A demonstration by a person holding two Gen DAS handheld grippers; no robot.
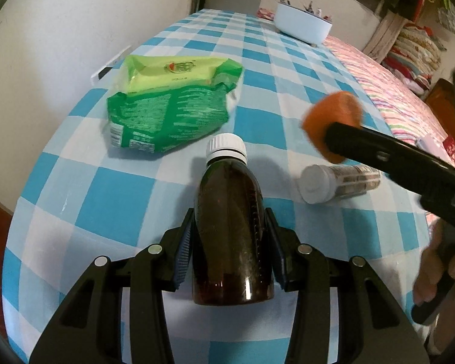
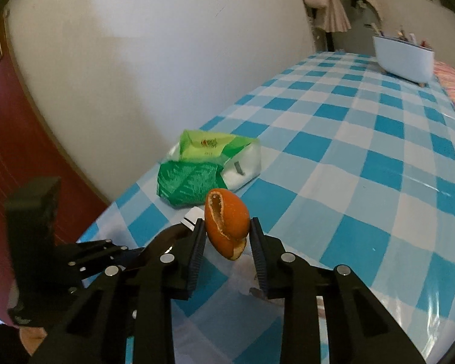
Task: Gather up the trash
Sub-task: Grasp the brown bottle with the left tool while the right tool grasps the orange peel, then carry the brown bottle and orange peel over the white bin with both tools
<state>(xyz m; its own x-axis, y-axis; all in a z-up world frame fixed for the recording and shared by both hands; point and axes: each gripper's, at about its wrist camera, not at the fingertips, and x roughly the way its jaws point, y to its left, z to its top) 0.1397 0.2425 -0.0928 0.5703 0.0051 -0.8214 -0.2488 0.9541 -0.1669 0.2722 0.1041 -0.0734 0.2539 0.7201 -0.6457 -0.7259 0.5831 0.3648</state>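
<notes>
In the left wrist view, my left gripper (image 1: 230, 248) has its jaws partly open and closed on the sides of a brown bottle (image 1: 232, 230), white cap pointing away from me, its base toward the camera; I judge it is held lengthwise like this so it can be carried off as trash without slipping. Beyond the bottle's cap lies a green snack bag (image 1: 170, 103), crumpled on the checked tabletop (image 1: 112, 200), not yet collected. To the right of the bottle, a small white-capped tube (image 1: 336, 183) lies on its side, near but apart from it. Above that tube my right gripper (image 1: 333, 133) reaches in from the right edge, an orange peel (image 1: 330, 115) at its tip, clear of the cloth. Far beyond the bottle, at the tabletop's far end, stands a white bin (image 1: 303, 25), already holding scraps and probably where all this goes. In the right wrist view, the right gripper (image 2: 227, 236) has its jaws drawn narrow on the orange peel (image 2: 226, 221), which hangs curled between them above the tabletop (image 2: 364, 182), pith showing along a split. The green snack bag (image 2: 203, 170) sits just beyond the peel, the white bin (image 2: 403, 60) well beyond it to the right, and the left gripper (image 2: 154, 248) shows dark to the peel's left.
</notes>
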